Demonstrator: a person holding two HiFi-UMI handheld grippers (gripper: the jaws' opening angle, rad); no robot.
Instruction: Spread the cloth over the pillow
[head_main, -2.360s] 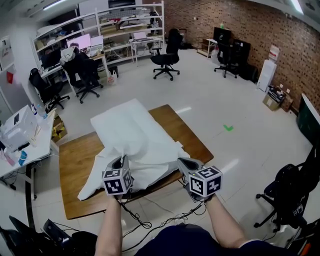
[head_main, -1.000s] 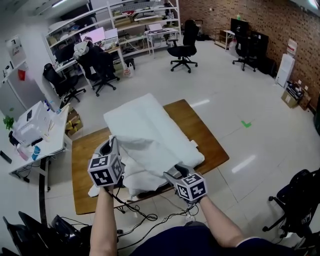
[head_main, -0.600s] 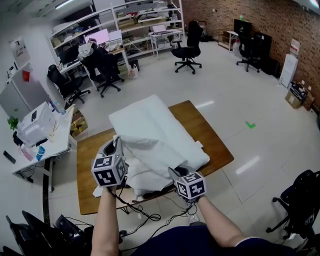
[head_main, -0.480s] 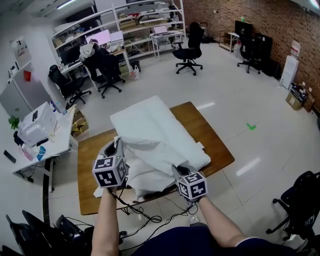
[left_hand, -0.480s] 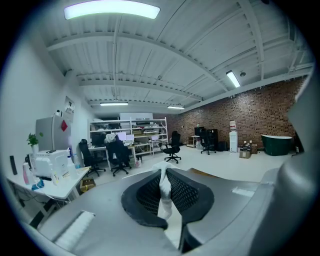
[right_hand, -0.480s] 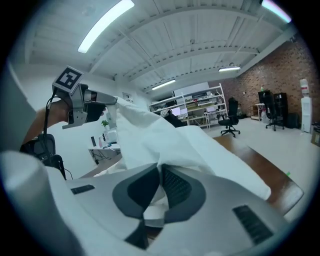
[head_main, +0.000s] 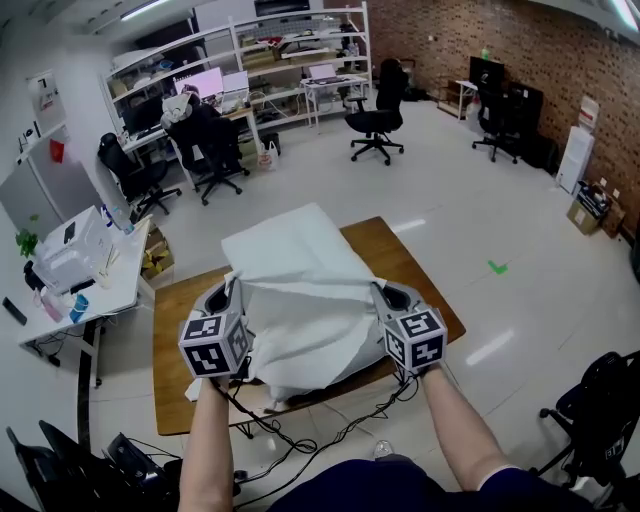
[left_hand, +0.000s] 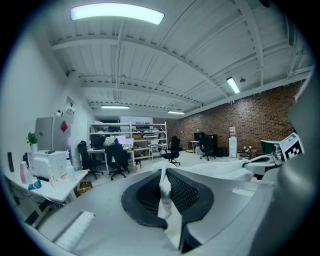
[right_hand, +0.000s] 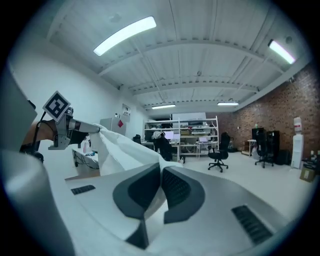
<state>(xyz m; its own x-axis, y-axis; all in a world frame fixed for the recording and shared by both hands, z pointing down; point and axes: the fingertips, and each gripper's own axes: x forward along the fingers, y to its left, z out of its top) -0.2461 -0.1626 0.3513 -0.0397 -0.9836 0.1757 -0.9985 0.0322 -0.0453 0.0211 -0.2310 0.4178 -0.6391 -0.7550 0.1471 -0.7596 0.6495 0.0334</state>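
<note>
Gripper views show cloth (left_hand: 164, 195) clenched in left gripper (left_hand: 163, 172) and right gripper (right_hand: 161, 172), whose fingers (right_hand: 182, 192) just closed on it; head view adds desk (head_main: 170, 350), probably pillow (head_main: 290, 235).

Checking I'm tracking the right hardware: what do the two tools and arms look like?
The left tool and right tool have grey bodies with dark, grid-textured pads. Each carries a white cube with black square markers. Black cables trail beneath. The person's forearms are bare, the top dark. The right tool's jaws have just been closing on the cloth.
</note>
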